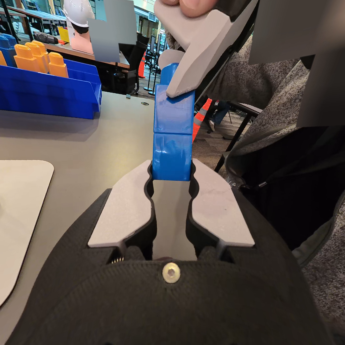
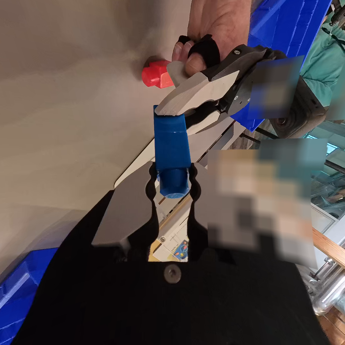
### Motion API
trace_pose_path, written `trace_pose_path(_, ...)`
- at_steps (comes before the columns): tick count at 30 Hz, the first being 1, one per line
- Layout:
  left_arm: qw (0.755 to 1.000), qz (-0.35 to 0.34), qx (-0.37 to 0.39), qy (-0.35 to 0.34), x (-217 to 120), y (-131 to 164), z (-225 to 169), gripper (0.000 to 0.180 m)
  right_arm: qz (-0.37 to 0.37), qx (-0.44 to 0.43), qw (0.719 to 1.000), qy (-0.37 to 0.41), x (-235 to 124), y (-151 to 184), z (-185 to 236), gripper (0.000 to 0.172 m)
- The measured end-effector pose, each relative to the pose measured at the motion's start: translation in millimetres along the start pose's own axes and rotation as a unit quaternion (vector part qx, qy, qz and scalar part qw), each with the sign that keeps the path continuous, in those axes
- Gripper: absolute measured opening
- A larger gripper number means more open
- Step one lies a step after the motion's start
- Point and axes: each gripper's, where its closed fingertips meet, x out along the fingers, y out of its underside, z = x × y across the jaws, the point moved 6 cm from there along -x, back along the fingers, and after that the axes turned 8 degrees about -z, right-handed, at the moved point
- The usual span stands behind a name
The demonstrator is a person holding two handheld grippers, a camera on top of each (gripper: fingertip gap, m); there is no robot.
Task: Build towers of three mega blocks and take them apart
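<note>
Above the grey table [image 1: 112,149], my left gripper [image 1: 171,171] and right gripper [image 2: 172,177] each clamp one end of the two joined blue blocks [image 1: 172,138] (held clear of the surface), so I judge a straight, untwisted pull separates them best.

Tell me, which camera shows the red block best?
The right wrist view: the red block lies on the table, partly behind the far gripper's finger. The left wrist view does not show it at all.
</note>
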Motion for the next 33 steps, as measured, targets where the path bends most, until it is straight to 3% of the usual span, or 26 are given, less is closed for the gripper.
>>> trace_pose_path(15, 1.000, -0.012, 0.012, -0.009, -5, -5, 0, 0.035, -0.016, 0.029, 0.999, 0.023, 2, 4, -5, 0.037)
trace_pose_path(18, 0.999, -0.008, 0.035, -0.026, -19, -11, 1, 0.035, -0.011, 0.073, 0.996, 0.052, -4, 10, -14, 0.041)
trace_pose_path(22, 0.997, -0.035, 0.038, -0.058, -49, -19, 7, 0.035, -0.062, 0.192, 0.973, 0.113, -20, 23, -20, 0.046)
trace_pose_path(24, 0.995, -0.054, 0.040, -0.071, -61, -24, 9, 0.035, -0.097, 0.282, 0.946, 0.127, -20, 25, -17, 0.046)
trace_pose_path(26, 0.993, -0.071, 0.046, -0.084, -70, -29, 11, 0.035, -0.140, 0.394, 0.899, 0.134, -8, 28, -12, 0.046)
trace_pose_path(29, 0.990, -0.086, 0.054, -0.095, -77, -34, 11, 0.035, -0.185, 0.530, 0.821, 0.106, 36, 21, 6, 0.047)
trace_pose_path(33, 0.989, -0.096, 0.056, -0.098, -80, -34, 12, 0.035, -0.216, 0.638, 0.735, 0.078, 95, -4, 22, 0.053)
